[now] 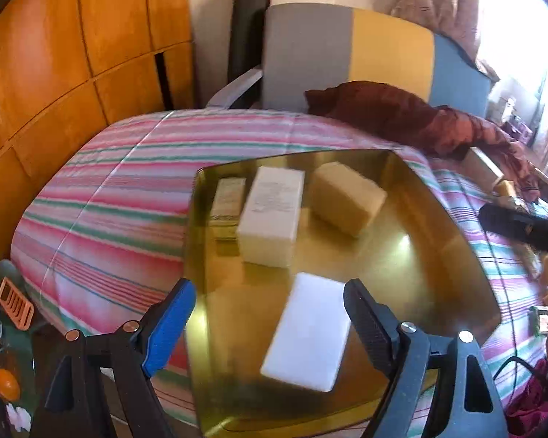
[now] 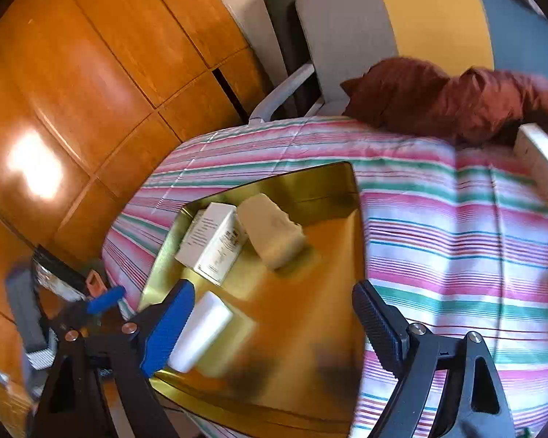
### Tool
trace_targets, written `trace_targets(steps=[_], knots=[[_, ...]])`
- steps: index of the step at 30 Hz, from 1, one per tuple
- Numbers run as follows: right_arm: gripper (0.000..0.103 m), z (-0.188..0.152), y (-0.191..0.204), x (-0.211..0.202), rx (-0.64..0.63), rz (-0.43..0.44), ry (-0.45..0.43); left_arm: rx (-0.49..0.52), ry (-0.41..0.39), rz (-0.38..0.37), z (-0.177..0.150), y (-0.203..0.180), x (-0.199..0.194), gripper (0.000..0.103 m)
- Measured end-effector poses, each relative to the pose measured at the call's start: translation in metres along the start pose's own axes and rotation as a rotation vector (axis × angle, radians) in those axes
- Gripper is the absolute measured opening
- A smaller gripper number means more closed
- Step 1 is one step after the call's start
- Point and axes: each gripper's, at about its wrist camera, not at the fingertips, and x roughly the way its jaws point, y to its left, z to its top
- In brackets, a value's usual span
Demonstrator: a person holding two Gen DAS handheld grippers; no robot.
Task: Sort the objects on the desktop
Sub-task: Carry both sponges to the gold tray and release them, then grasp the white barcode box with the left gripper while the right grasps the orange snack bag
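Observation:
A gold tray lies on a striped cloth. A tall white box, a small cream box to its left and a tan block rest at the tray's far end. A white block lies flat at the near end, between the fingers of my open left gripper, whose pads stand apart from it. In the right wrist view my right gripper is open over the tray. The white block sits just beside its blue finger, not gripped.
A dark red cloth is bunched at the back of the striped cloth, before a grey, yellow and blue cushion. Orange wooden cabinet doors stand to the left. Clutter, including an orange plastic part, sits at the lower left.

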Motion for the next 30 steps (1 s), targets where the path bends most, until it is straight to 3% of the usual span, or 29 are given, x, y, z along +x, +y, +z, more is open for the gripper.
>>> trace_targets(steps=[9,16,30], knots=[[0.088,-0.022,-0.010,-0.027,-0.064,-0.104,-0.051,0.028,-0.015,-0.074,0.005,-0.028,-0.011,0.085],[0.088,-0.034,-0.035,-0.044,-0.032,-0.161,-0.060,0.110,-0.014,-0.072,0.006,-0.056,-0.014,0.085],[0.088,-0.062,-0.114,-0.092,0.112,-0.278,-0.066,0.184,0.020,-0.216,0.012,-0.106,-0.013,0.083]])
